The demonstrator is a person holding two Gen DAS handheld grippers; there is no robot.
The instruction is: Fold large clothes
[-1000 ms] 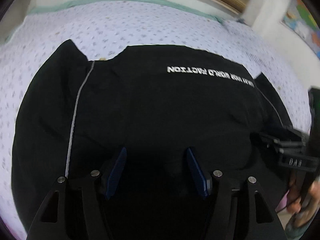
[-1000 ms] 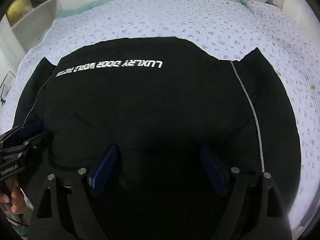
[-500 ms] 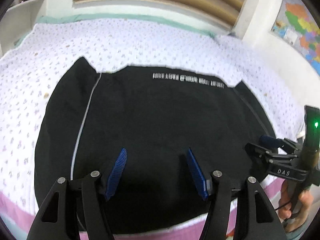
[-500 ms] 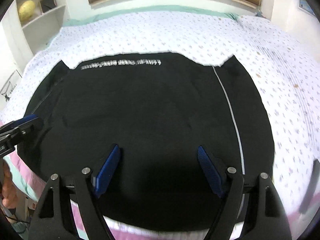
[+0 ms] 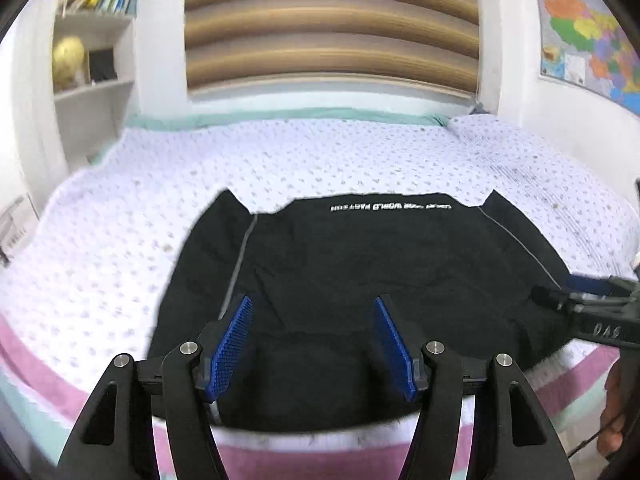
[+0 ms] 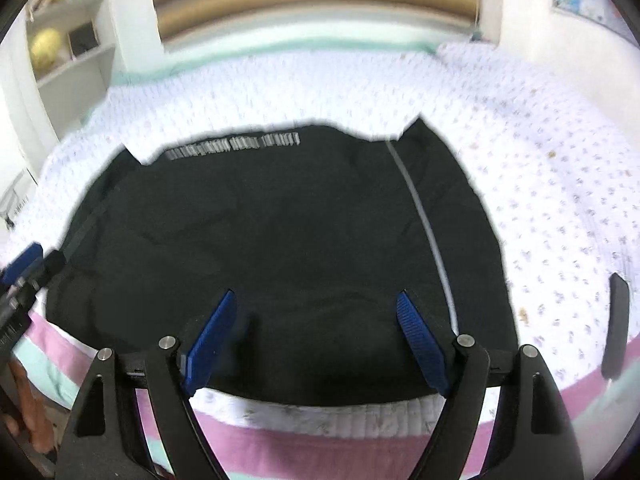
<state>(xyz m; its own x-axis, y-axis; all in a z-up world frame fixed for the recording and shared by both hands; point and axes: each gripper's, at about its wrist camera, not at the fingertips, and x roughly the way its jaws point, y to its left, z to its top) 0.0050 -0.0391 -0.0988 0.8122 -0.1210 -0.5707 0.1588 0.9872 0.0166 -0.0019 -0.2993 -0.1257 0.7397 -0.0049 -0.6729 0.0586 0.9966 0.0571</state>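
A black garment (image 5: 360, 280) with white lettering along its far edge and a thin white stripe lies folded flat on the bed; it also shows in the right wrist view (image 6: 280, 240). My left gripper (image 5: 312, 320) is open and empty, above the garment's near edge. My right gripper (image 6: 316, 320) is open and empty, also over the near edge. The right gripper shows at the right edge of the left wrist view (image 5: 580, 300); the left gripper shows at the left edge of the right wrist view (image 6: 24, 268).
The bed (image 5: 320, 152) has a white dotted cover with pink and mint stripes at its near edge. A white shelf (image 5: 92, 76) with a globe and books stands at back left. A headboard (image 5: 332, 28) and a wall map (image 5: 588, 32) are behind.
Both grippers have pulled back and up from the garment toward the bed's near edge. The garment now looks smaller and the room's back wall has come into view.
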